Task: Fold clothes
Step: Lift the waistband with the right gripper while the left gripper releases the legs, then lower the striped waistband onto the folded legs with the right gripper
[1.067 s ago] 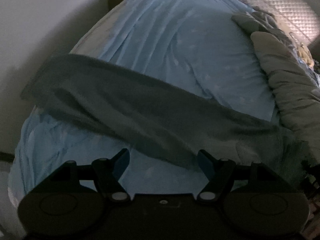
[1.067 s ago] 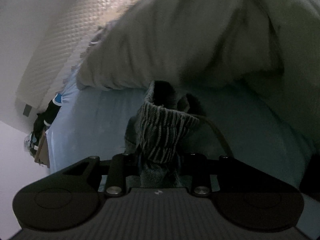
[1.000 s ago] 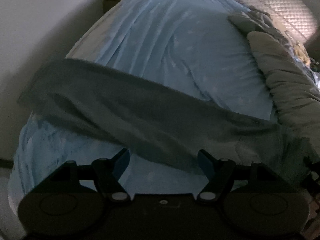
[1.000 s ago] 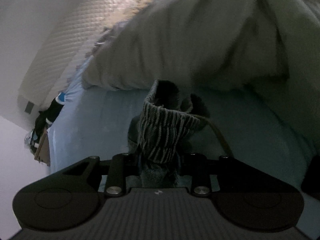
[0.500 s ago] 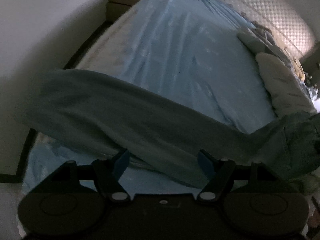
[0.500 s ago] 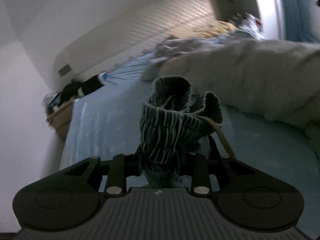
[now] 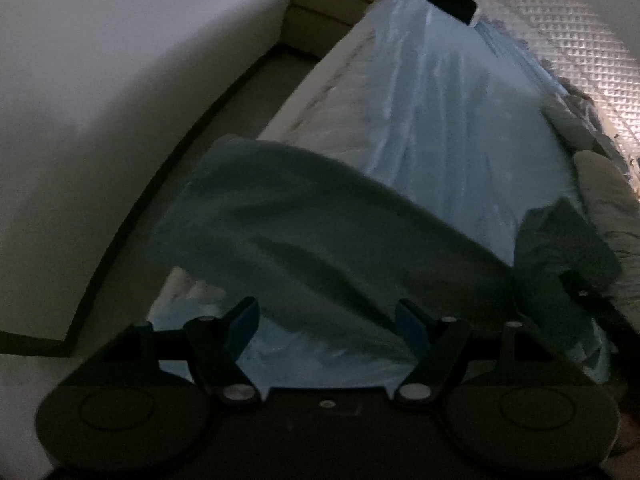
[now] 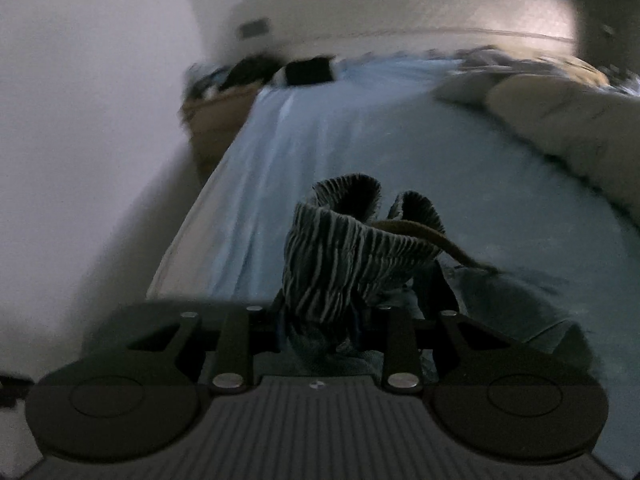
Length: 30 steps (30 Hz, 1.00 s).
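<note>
— Since we need the dark trousers (image 7: 320,248) flat before any fold, why are they strung across the near end of the bed (image 7: 452,120)?

— Our right gripper (image 8: 320,320) pinches the ribbed waistband (image 8: 340,256), lifting that end off the bed's sheet so the leg drapes toward its left edge.

— And our left gripper (image 7: 326,320)?

— Spread wide, empty, just above the leg on the bed, probably ready to catch the hem.

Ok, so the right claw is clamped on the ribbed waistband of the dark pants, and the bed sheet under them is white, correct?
Not quite: the bed sheet is light blue, as the right wrist view shows. The rest stands: the right claw is clamped on the ribbed waistband of the dark pants.
</note>
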Available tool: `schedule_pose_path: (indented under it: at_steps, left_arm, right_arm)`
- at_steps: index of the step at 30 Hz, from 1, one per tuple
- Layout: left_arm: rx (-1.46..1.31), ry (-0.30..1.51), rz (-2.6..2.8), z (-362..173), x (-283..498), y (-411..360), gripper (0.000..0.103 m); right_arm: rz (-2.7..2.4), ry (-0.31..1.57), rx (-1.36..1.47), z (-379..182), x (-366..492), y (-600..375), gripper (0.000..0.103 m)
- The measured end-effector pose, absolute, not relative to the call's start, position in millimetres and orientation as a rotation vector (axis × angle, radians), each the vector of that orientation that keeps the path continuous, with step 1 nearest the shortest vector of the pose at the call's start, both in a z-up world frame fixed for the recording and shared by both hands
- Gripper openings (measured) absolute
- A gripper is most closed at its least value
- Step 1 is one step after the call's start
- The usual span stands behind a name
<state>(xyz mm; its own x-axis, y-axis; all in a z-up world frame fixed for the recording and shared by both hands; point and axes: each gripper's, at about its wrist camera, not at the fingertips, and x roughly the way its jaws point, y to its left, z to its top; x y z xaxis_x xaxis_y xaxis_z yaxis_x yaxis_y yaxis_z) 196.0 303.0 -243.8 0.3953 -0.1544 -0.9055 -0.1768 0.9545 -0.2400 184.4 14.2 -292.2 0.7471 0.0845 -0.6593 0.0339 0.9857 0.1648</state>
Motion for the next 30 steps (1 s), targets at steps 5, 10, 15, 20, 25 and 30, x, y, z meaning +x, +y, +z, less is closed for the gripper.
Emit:
schedule_pose_path:
  at_steps: [5,10,15,20,25,30]
  left_arm:
    - [-0.317,1.177,0.017,-253.3,187.6,319.4,0.072]
    - [-0.311,1.183,0.005,-258.8,189.8,322.1,0.072]
    - [-0.326,1.183,-0.035,-260.8,201.4,318.2,0.072]
    - [-0.354,1.173,-0.121,-263.6,220.1,294.5,0.073]
    - [-0.373,1.179,-0.197,-278.7,236.9,259.2,0.073]
    - [-0.347,1.177,-0.238,-299.4,256.2,225.3,0.073]
  right_arm:
    - [0.101,0.801,0.047,-333.9,193.6,51.3,0.031]
    - [0.160,0.851,-0.036,-358.8,203.8,67.2,0.035]
    - [0.259,0.857,0.055,-338.6,198.9,61.1,0.056]
    - [0.283,0.822,0.130,-296.5,176.1,35.9,0.056]
    - [0.192,0.794,0.168,-264.0,160.7,-10.8,0.042]
    - [0.014,0.808,0.165,-258.8,175.6,-57.7,0.029]
